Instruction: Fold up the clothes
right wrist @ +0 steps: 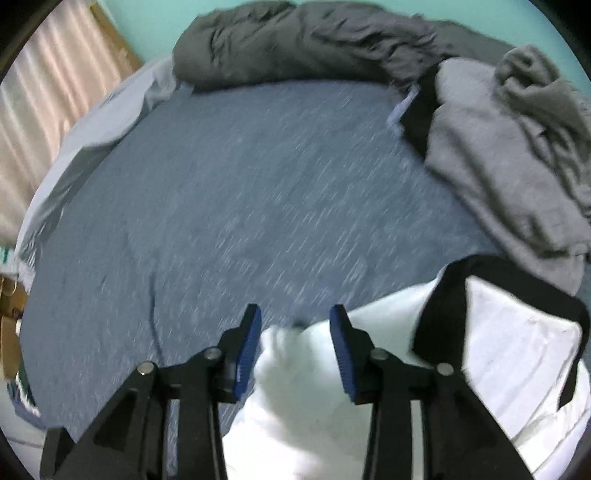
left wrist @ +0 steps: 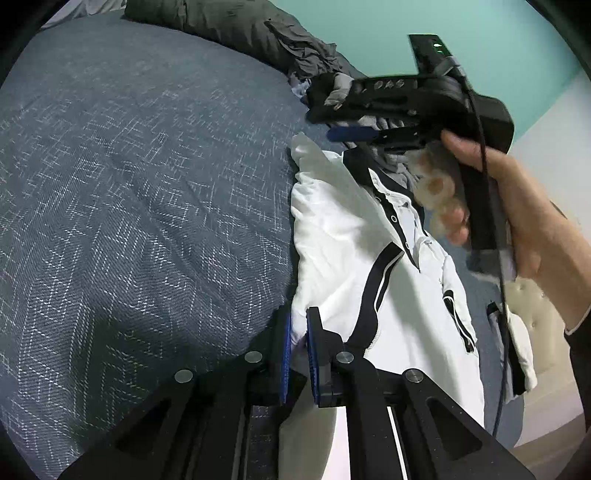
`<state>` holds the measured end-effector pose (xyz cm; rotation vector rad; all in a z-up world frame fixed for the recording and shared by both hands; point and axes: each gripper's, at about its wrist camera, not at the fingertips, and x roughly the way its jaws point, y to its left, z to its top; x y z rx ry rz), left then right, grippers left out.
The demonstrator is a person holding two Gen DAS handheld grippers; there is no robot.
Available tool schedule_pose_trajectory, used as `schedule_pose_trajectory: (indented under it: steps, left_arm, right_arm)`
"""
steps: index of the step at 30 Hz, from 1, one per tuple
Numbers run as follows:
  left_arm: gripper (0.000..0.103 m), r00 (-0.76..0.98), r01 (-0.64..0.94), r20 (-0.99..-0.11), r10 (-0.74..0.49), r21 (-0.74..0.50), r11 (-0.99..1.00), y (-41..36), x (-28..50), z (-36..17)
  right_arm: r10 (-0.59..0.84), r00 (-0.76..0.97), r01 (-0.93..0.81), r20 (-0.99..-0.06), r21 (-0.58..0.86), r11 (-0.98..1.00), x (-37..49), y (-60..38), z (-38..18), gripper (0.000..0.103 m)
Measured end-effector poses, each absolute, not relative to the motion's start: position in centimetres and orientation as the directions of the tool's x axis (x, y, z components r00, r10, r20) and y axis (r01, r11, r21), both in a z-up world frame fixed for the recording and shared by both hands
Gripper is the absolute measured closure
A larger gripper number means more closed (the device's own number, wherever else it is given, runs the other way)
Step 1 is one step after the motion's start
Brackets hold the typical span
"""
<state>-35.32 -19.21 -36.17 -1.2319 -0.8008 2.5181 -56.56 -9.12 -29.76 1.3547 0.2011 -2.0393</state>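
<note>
The left gripper (left wrist: 297, 354) is clenched on an edge of the white shirt (left wrist: 354, 236); a fold of white cloth sits pinched between its two blue pads, so this side of the garment is anchored and does not slide on the bed. The right gripper (right wrist: 295, 350) is released: its blue pads stand apart, and a bunch of the white cloth lies between them without being pressed. In my judgement it lets go here because this part of the shirt is already where it should lie.

In the left wrist view, the right gripper is seen from the side, held by a hand (left wrist: 517, 206) above the collar end of the shirt.

The shirt lies on the blue-grey bedspread (left wrist: 129, 184), near its right side, with the black collar and black trim facing up. It looks only partly folded, and the fabric is still rumpled.

Beyond it, a grey garment (right wrist: 498, 155) waits in a loose heap, touching or just beside the shirt's collar end. A dark grey blanket (right wrist: 295, 40) lies along the far edge, against the turquoise wall (left wrist: 424, 18).
</note>
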Motion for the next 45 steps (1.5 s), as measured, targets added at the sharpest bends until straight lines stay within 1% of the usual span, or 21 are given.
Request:
schedule_pose_trajectory:
  steps: [2, 4, 5, 6, 9, 12, 14, 16, 20, 22, 26, 28, 29, 31, 32, 33, 35, 39, 42, 45]
  left_arm:
    - [0.093, -0.622, 0.035, -0.660, 0.422, -0.562, -0.826, -19.3, -35.2, -36.1]
    - [0.093, -0.621, 0.035, -0.660, 0.423, -0.562, -0.826, -19.3, -35.3, -36.1]
    - [0.093, -0.621, 0.035, -0.660, 0.423, -0.562, -0.826, -19.3, -35.3, -36.1]
    - [0.093, -0.621, 0.035, -0.660, 0.423, -0.563, -0.826, -19.3, -35.3, -36.1]
    - [0.093, -0.623, 0.038, -0.659, 0.422, -0.564, -0.825, -19.4, -35.3, -36.2]
    - [0.093, -0.625, 0.041, -0.658, 0.420, -0.565, -0.824, -19.4, -35.3, -36.1]
    - [0.093, -0.624, 0.044, -0.659, 0.420, -0.566, -0.823, -19.3, -35.4, -36.2]
    - [0.093, -0.623, 0.047, -0.659, 0.421, -0.568, -0.822, -19.2, -35.4, -36.3]
    - [0.093, -0.620, 0.047, -0.662, 0.421, -0.567, -0.822, -19.2, -35.2, -36.3]
    - [0.093, -0.617, 0.050, -0.663, 0.425, -0.572, -0.819, -19.4, -35.3, -36.3]
    - [0.091, -0.614, 0.054, -0.668, 0.421, -0.567, -0.822, -19.4, -35.3, -36.0]
    - [0.087, -0.616, 0.057, -0.668, 0.417, -0.566, -0.823, -19.6, -35.3, -35.9]
    - [0.086, -0.617, 0.061, -0.670, 0.414, -0.565, -0.823, -19.8, -35.2, -35.8]
    - [0.080, -0.624, 0.074, -0.671, 0.401, -0.562, -0.824, -20.4, -35.1, -35.5]
    - [0.077, -0.628, 0.081, -0.671, 0.394, -0.561, -0.824, -20.6, -35.1, -35.4]
    - [0.075, -0.634, 0.089, -0.672, 0.383, -0.556, -0.826, -20.8, -35.1, -35.3]
    - [0.074, -0.648, 0.109, -0.674, 0.354, -0.542, -0.833, -21.1, -35.0, -35.3]
    - [0.075, -0.656, 0.140, -0.678, 0.332, -0.541, -0.829, -22.0, -34.4, -35.6]
    - [0.074, -0.663, 0.159, -0.680, 0.313, -0.536, -0.829, -22.6, -33.9, -35.7]
    - [0.075, -0.670, 0.182, -0.679, 0.301, -0.543, -0.820, -23.3, -33.5, -36.0]
  right_arm:
    - [-0.429, -0.217, 0.626, -0.877, 0.213, -0.750, -56.2, -9.8, -30.6, 0.065]
    - [-0.422, -0.206, 0.627, -0.883, 0.212, -0.750, -56.1, -9.9, -31.5, 0.084]
    - [-0.422, -0.206, 0.624, -0.883, 0.214, -0.752, -56.0, -9.9, -31.9, 0.096]
    - [-0.420, -0.222, 0.620, -0.880, 0.205, -0.758, -56.0, -9.9, -32.0, 0.100]
    - [-0.412, -0.267, 0.603, -0.871, 0.183, -0.777, -56.3, -10.1, -32.2, 0.102]
    - [-0.383, -0.311, 0.578, -0.870, 0.147, -0.803, -56.5, -10.5, -32.7, 0.102]
    - [-0.366, -0.304, 0.566, -0.879, 0.142, -0.812, -56.7, -10.7, -33.4, 0.102]
    - [-0.325, -0.304, 0.564, -0.895, 0.106, -0.819, -56.6, -10.9, -34.1, 0.102]
    - [-0.316, -0.374, 0.474, -0.872, 0.113, -0.873, -57.2, -9.0, -33.3, 0.102]
    - [-0.327, -0.393, 0.445, -0.859, 0.133, -0.885, -57.5, -8.0, -32.9, 0.102]
    - [-0.389, -0.372, 0.461, -0.843, 0.196, -0.865, -57.1, -7.0, -31.8, 0.102]
    - [-0.426, -0.364, 0.438, -0.828, 0.252, -0.863, -56.7, -5.0, -31.1, 0.101]
    - [-0.440, -0.365, 0.427, -0.820, 0.273, -0.862, -56.4, -4.0, -30.7, 0.099]
    - [-0.450, -0.388, 0.412, -0.804, 0.286, -0.865, -54.8, -1.5, -29.7, 0.087]
    - [-0.455, -0.395, 0.406, -0.798, 0.293, -0.866, -54.0, -0.3, -29.3, 0.075]
    - [-0.458, -0.394, 0.400, -0.797, 0.300, -0.866, -53.2, 1.0, -29.1, 0.066]
    - [-0.469, -0.393, 0.388, -0.791, 0.319, -0.865, -51.5, 3.6, -28.6, 0.066]
    - [-0.549, -0.384, 0.377, -0.742, 0.417, -0.827, -46.9, 7.9, -27.3, 0.066]
    - [-0.597, -0.352, 0.390, -0.721, 0.466, -0.794, -45.6, 4.7, -29.1, 0.067]
    - [-0.611, -0.295, 0.424, -0.734, 0.473, -0.772, -43.4, 1.9, -30.2, 0.070]
